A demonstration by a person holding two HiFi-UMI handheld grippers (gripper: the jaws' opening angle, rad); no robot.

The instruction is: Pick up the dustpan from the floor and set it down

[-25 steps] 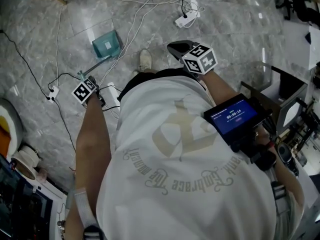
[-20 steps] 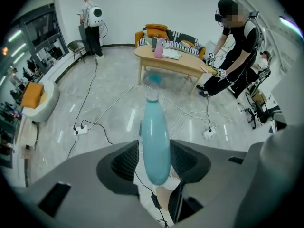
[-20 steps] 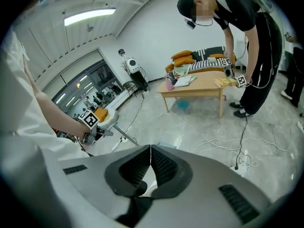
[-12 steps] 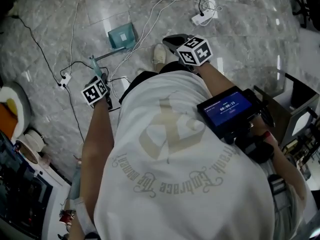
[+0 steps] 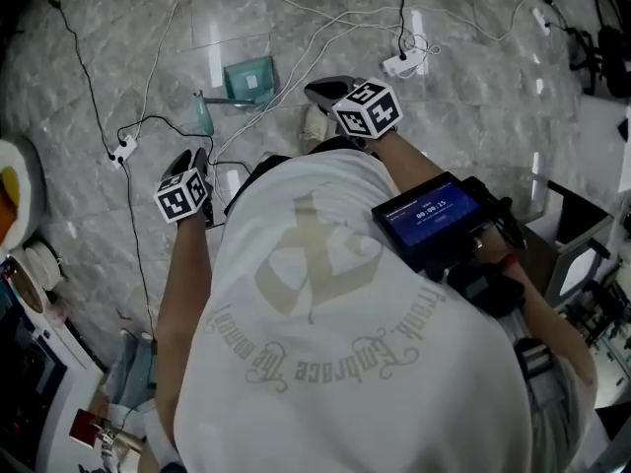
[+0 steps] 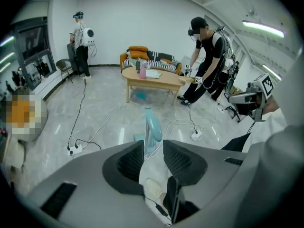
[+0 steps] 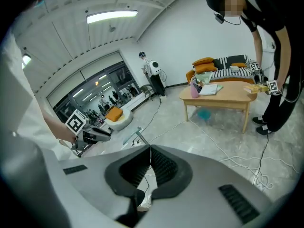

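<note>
**Head view:** The dustpan (image 5: pixel 248 79) lies on the floor ahead of the person's shoe (image 5: pixel 314 121). Its handle slants toward the left tool (image 5: pixel 190 161). White cables (image 5: pixel 286 28) run just beside the pan, and whether one passes under it cannot be told. A lift could likely drag a cable along or snag on it. The person's body hides the floor nearer in, and both tools' jaws are hard to read here. The right tool (image 5: pixel 317 92) hangs over the shoe.

**Left gripper view:** The left tool (image 6: pixel 153 144) has its jaws a narrow gap apart with nothing between them. The dustpan (image 6: pixel 152 127) handle rises just beyond that gap, well short of the desk's (image 6: pixel 152 77) near edge. With so slim an opening, a jaw tip may knock the handle aside rather than straddle it. The pan is mostly hidden behind the jaws.

**Right gripper view:** The right tool (image 7: pixel 150 148) has its jaw tips meeting and holds nothing. A thin pale rod past the tips may be the handle, but that cannot be told.
</note>
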